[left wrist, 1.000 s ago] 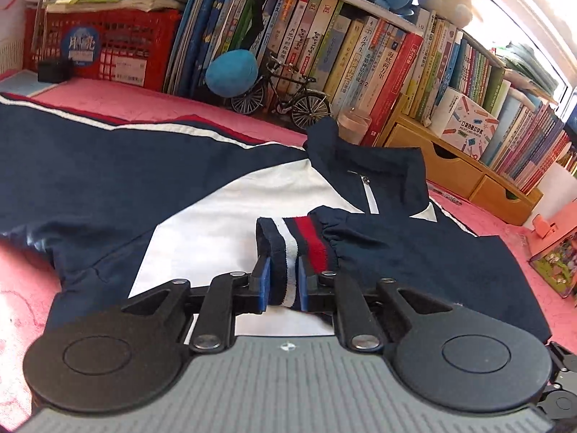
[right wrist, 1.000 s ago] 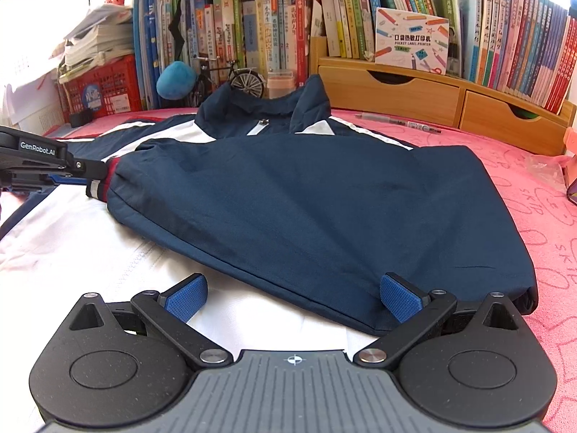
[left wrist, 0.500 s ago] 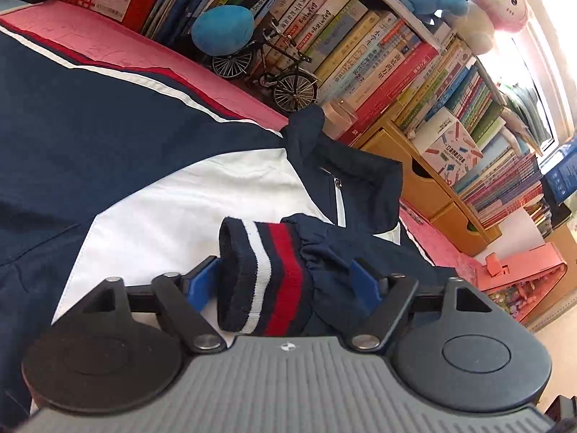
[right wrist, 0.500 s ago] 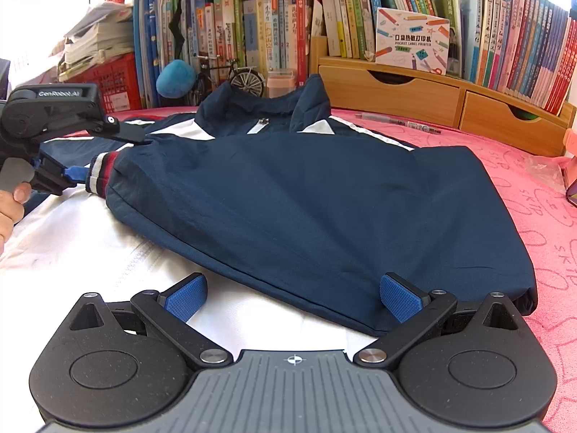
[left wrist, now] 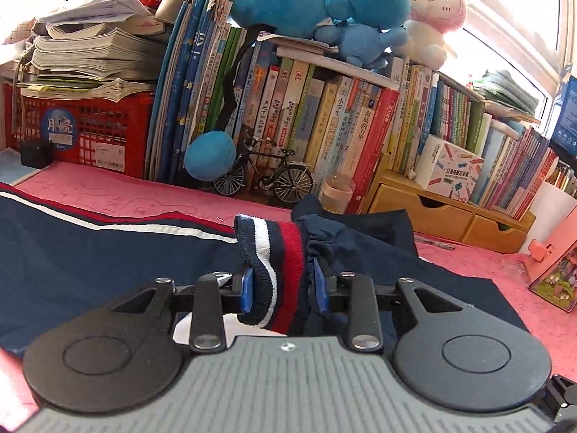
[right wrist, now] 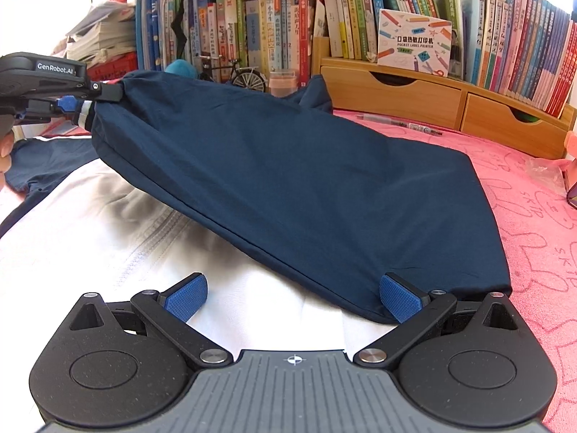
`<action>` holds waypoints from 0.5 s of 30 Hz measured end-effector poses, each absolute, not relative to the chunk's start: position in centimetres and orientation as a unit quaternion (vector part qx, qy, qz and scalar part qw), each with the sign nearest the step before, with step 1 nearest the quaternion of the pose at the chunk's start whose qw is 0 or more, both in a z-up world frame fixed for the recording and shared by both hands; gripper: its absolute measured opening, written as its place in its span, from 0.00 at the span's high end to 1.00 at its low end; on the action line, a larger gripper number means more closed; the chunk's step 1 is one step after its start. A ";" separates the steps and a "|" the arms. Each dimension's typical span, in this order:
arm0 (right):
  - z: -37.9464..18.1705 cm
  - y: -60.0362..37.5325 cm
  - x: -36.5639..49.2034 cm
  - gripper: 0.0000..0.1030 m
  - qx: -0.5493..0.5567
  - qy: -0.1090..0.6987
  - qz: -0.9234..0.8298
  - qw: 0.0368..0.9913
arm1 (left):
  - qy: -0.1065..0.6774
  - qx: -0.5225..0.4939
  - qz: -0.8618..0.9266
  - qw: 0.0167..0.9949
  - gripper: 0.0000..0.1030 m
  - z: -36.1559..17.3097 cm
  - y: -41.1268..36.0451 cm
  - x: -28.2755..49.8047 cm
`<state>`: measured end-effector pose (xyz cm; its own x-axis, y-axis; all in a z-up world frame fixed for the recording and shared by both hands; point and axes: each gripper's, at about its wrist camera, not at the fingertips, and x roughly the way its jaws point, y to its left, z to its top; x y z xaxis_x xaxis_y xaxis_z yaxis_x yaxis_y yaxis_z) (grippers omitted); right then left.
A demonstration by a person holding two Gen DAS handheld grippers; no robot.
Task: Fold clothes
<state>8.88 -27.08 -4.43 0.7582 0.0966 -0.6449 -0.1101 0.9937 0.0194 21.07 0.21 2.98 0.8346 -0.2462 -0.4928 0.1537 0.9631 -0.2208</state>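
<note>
The striped knit cuff (left wrist: 274,270) of the navy jacket sleeve (right wrist: 288,180) is clamped by the left gripper (left wrist: 283,288), jaws just closed further; the right gripper (right wrist: 292,297) is held wide apart, empty.

books (left wrist: 324,115), model bicycle (left wrist: 265,176), plush toys (left wrist: 324,3)

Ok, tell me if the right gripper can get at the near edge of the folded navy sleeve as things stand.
Probably yes: the right gripper is open, the navy sleeve's near edge lies between its fingers, and nothing covers it. The left gripper holds the striped cuff well aside.
</note>
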 end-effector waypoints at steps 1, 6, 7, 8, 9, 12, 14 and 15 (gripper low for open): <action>-4.4 -27.1 8.8 0.00 -0.009 0.341 0.055 0.938 | 0.279 -0.077 -0.096 0.952 0.69 2.4 0.3 21.4; -3.6 -28.4 7.1 0.00 -0.072 0.297 -0.001 0.952 | 0.309 -0.043 -0.068 0.948 0.60 -0.6 1.8 21.5; -3.6 -28.9 6.9 0.00 -0.102 0.293 -0.025 0.950 | 0.309 -0.040 -0.068 0.948 0.59 -0.9 2.1 21.5; -3.8 -29.7 6.8 0.00 -0.128 0.292 -0.052 0.946 | 0.309 -0.038 -0.069 0.948 0.56 -1.2 2.4 21.4; -4.2 -30.8 6.8 0.00 -0.151 0.293 -0.079 0.941 | 0.309 -0.034 -0.069 0.948 0.52 -1.4 2.7 21.4; -5.1 -34.6 6.7 0.00 -0.173 0.293 -0.146 0.929 | 0.306 -0.025 -0.064 0.950 0.47 -1.7 2.8 21.5; -4.9 -37.7 6.6 0.00 -0.119 0.299 -0.150 0.935 | 0.309 -0.027 -0.064 0.948 0.45 -1.9 2.8 21.6; -4.7 -38.5 6.5 0.00 -0.091 0.299 -0.144 0.939 | 0.310 -0.030 -0.065 0.948 0.44 -1.9 2.9 21.7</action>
